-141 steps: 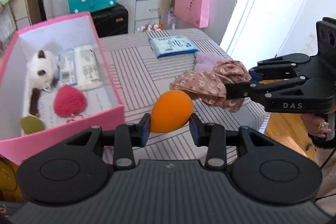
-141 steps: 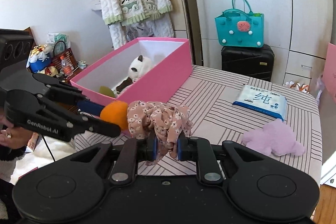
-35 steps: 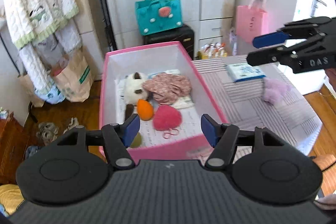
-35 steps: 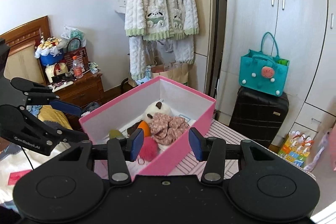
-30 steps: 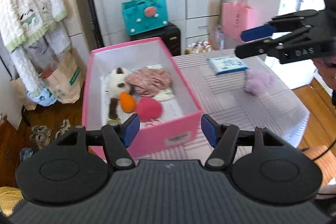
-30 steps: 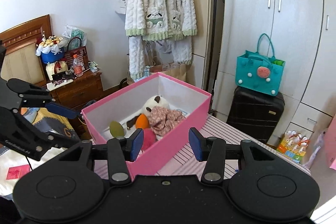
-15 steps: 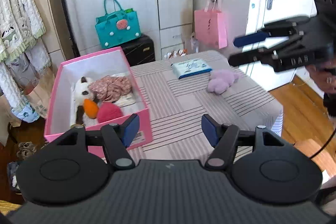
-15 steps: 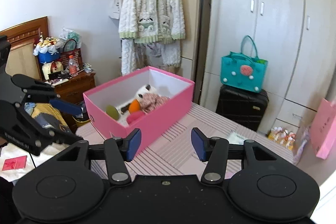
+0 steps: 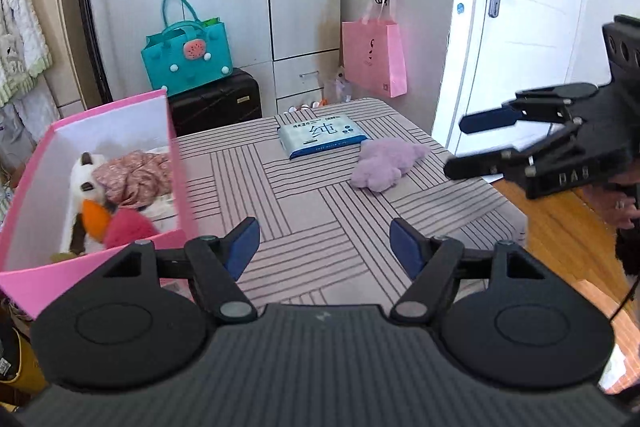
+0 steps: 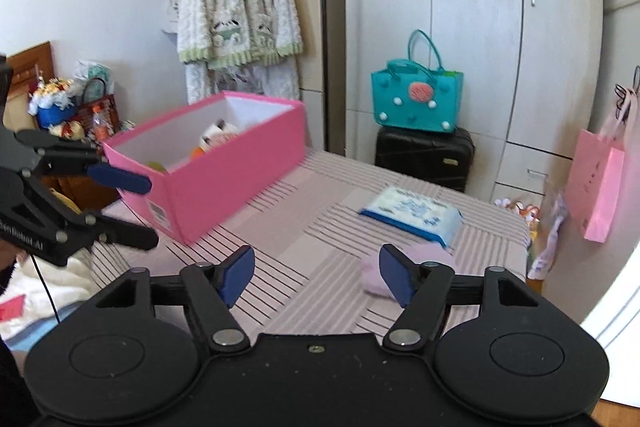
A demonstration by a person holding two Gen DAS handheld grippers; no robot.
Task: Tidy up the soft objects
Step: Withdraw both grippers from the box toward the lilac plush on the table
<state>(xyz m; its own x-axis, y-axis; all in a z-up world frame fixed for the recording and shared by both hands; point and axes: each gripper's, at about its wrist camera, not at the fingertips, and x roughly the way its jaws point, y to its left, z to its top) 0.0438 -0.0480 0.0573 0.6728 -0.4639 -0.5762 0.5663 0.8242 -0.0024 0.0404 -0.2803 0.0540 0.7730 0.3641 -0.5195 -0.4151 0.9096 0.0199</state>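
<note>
Lying on the striped table beside the tissue pack — the purple soft toy, not yet in the pink box. Both hanging wide open and empty — left gripper and right gripper. Probably needing next: reaching down with the right one, closing gently on the toy.

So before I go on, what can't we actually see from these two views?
- Pink box contents: right wrist view, mostly hidden by its near wall.
- Purple plush: right wrist view, partly behind the right gripper.
- Tissue pack print: too small to read.
</note>
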